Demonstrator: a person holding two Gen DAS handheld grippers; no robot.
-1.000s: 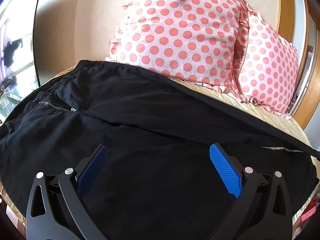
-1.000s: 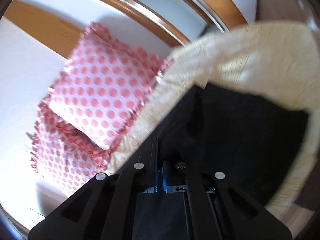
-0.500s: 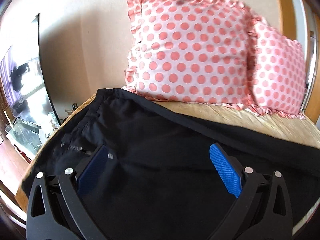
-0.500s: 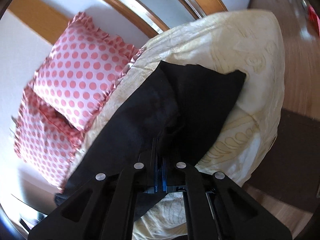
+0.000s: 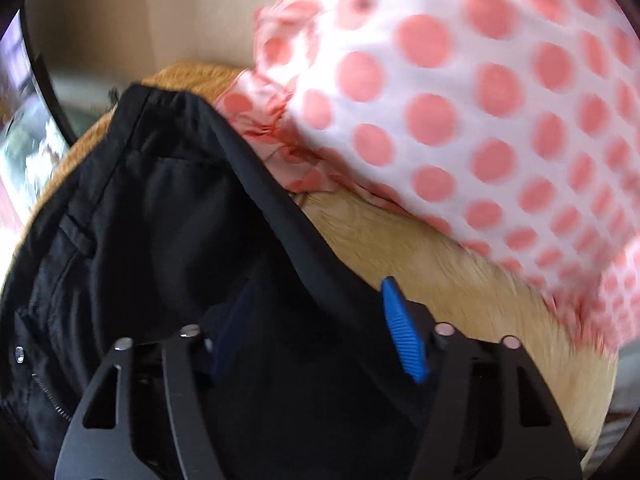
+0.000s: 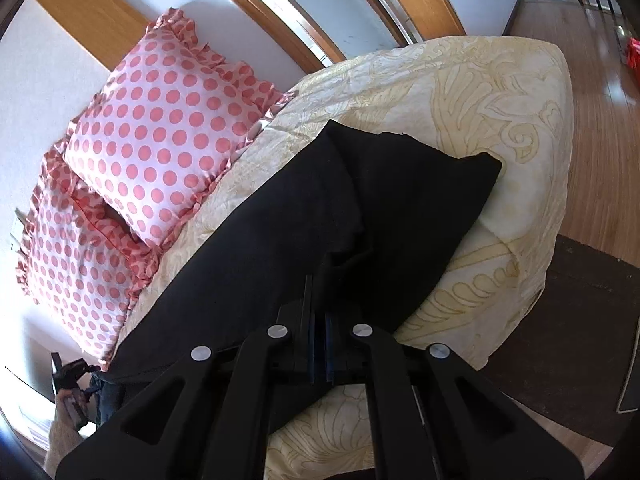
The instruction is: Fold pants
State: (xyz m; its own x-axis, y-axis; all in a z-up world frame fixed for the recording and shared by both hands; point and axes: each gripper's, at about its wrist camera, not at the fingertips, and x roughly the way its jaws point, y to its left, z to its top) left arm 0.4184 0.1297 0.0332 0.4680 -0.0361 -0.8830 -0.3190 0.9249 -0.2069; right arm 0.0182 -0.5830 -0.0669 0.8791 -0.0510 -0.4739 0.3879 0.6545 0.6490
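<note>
Across cream bedspread [image 6: 480,92], black pants [image 6: 280,240] stretch lengthwise beside pillows [image 6: 160,140].

Two polka-dot pillows [image 6: 160,136] on cream bedspread [image 6: 500,92]; wood floor [image 6: 600,160] beside.

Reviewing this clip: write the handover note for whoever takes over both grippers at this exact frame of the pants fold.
Right gripper: shut on the black fabric pants, pinching the cloth near the leg end.
Left gripper: open, blue pads apart, straddling the far edge of the pants near the waistband; nothing gripped.
Pants lie stretched along the cream patterned bedspread, beside the pink polka-dot pillows; legs appear stacked.
Done: legs seemingly laid together lengthwise.
Left: close the left gripper on the waist edge, then fold the pants across their length.
</note>
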